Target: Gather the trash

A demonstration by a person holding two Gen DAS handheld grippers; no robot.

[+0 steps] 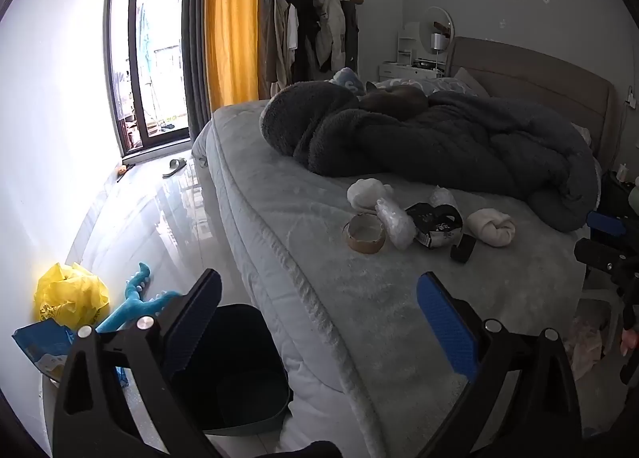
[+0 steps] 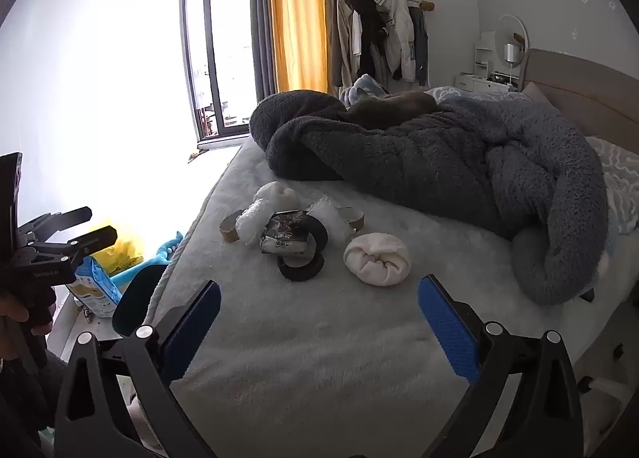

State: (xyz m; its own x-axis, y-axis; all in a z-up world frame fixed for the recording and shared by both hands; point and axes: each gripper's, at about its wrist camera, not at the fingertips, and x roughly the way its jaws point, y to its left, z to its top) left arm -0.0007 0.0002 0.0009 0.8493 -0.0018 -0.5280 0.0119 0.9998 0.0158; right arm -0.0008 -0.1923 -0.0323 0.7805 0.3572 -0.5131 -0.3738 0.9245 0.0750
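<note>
Trash near bed (image 2: 319,358) foot edge: light, soft white bundle (image 2: 377,258); pinch its middle. Both grippers (image 1: 317,322) (image 2: 319,326) stand wide apart, empty.

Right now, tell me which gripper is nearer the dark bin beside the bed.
Left. The left gripper hangs open at the bed's edge, right above the dark bin. The right gripper is open over the bed, farther in, with the bin's rim off to its left.
</note>
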